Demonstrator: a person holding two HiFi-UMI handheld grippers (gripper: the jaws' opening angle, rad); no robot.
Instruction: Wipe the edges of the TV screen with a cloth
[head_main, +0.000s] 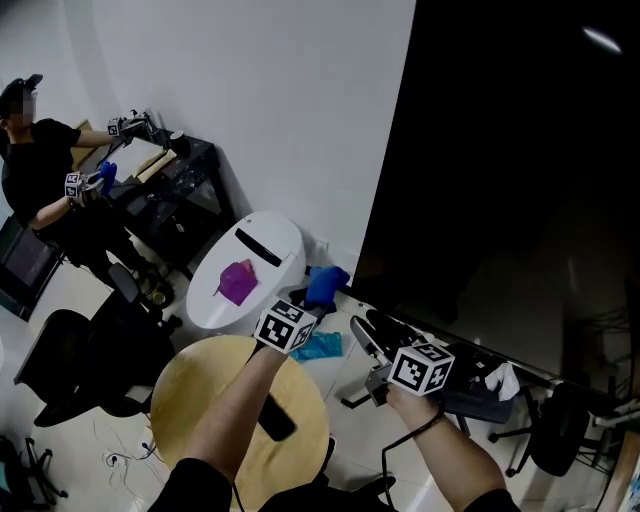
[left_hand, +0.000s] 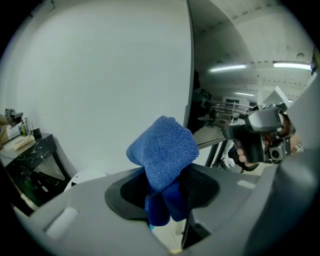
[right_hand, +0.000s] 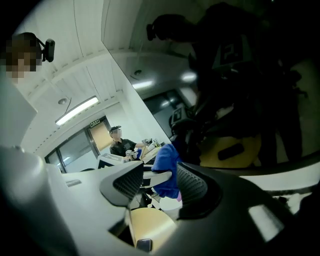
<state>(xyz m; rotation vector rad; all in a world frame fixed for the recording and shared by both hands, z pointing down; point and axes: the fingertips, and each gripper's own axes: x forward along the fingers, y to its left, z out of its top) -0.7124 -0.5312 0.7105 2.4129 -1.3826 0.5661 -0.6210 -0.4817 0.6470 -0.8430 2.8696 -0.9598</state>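
Note:
A bunched blue cloth (head_main: 326, 284) sticks up from my left gripper (head_main: 316, 300), which is shut on it beside the lower left corner of the big black TV screen (head_main: 500, 150). In the left gripper view the cloth (left_hand: 164, 152) is pinched between the jaws of the left gripper (left_hand: 166, 192), and the TV's left edge (left_hand: 190, 75) stands just behind it. My right gripper (head_main: 362, 336) hovers lower, in front of the TV's bottom edge. Its jaws are open, nothing held (right_hand: 157, 181). Beyond them the blue cloth (right_hand: 166, 167) shows.
A round wooden table (head_main: 200, 400) with a black phone (head_main: 275, 418) sits below my arms. A white bin (head_main: 262, 262) holding a purple item stands by the wall, and a teal rag (head_main: 318, 347) lies on the floor. A seated person (head_main: 40, 170) works at a desk far left.

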